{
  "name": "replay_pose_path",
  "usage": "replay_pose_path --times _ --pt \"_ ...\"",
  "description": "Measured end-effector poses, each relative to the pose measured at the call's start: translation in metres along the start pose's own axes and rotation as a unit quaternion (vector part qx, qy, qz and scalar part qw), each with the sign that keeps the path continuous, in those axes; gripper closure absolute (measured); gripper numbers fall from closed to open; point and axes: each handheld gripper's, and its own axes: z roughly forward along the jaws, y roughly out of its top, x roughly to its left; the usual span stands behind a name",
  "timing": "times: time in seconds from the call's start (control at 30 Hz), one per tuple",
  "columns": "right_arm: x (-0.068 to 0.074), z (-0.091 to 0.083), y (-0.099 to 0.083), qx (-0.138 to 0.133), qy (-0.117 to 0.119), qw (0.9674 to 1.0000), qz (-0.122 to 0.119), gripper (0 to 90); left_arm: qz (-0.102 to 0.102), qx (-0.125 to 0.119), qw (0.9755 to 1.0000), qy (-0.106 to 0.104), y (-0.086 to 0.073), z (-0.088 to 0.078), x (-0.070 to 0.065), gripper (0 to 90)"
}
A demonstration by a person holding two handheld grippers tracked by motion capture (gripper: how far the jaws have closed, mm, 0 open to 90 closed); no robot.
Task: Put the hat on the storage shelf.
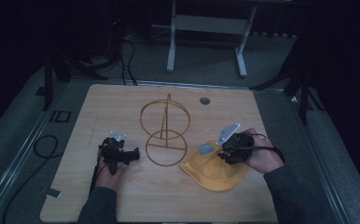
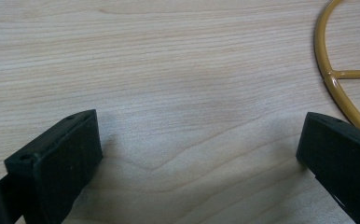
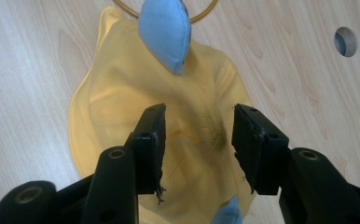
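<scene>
The yellow hat [image 3: 122, 116] looks soft and light; best pinched at its crown fold, directly beneath the right gripper [image 3: 199, 140], whose 2 fingers stand apart, empty.

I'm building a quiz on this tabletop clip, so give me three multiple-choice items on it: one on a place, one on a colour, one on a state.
1. Where does the wire stand sit relative to the hat in the high view?
A. to the hat's left
B. to the hat's right
C. on top of the hat

2. What colour is the hat's main cloth?
A. red
B. yellow
C. green

3. How do the jaws of the right gripper stand?
A. shut tight on the wire stand
B. apart above the hat
C. shut tight with nothing between them

Answers:
1 A: the high view shows the stand mid-table, between the left gripper and the hat.
2 B: the cloth is yellow with light blue ear-like patches.
3 B: the right gripper view shows a gap between the jaws with yellow cloth beneath it.
</scene>
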Motion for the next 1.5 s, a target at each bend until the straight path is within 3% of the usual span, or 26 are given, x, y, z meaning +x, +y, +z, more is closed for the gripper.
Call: replay_pose_path --times 0.43,0.67,1.07,1.2,1.33,1.5 --pt "-0.008 0.011 0.007 0.054 0.018 0.9978 -0.035 56.3 0.0 0.0 1.0 0.0 0.0 0.0 0.0 0.0" --pt "-0.013 0.017 0.013 0.088 0.028 0.994 -0.058 57.4 0.0 0.0 1.0 0.0 0.0 0.0 0.0 0.0" --pt "-0.019 0.022 0.022 0.107 0.056 0.9896 -0.078 62.5 0.0 0.0 1.0 0.0 0.0 0.0 0.0 0.0" --pt "-0.019 0.027 0.024 0.122 0.059 0.9866 -0.091 63.2 0.0 0.0 1.0 0.0 0.0 0.0 0.0 0.0" --pt "-0.018 0.028 0.026 0.136 0.06 0.9831 -0.107 79.4 0.0 0.0 1.0 0.0 0.0 0.0 0.0 0.0" --pt "-0.021 0.023 0.027 0.142 0.057 0.9812 -0.117 83.1 0.0 0.0 1.0 0.0 0.0 0.0 0.0 0.0"
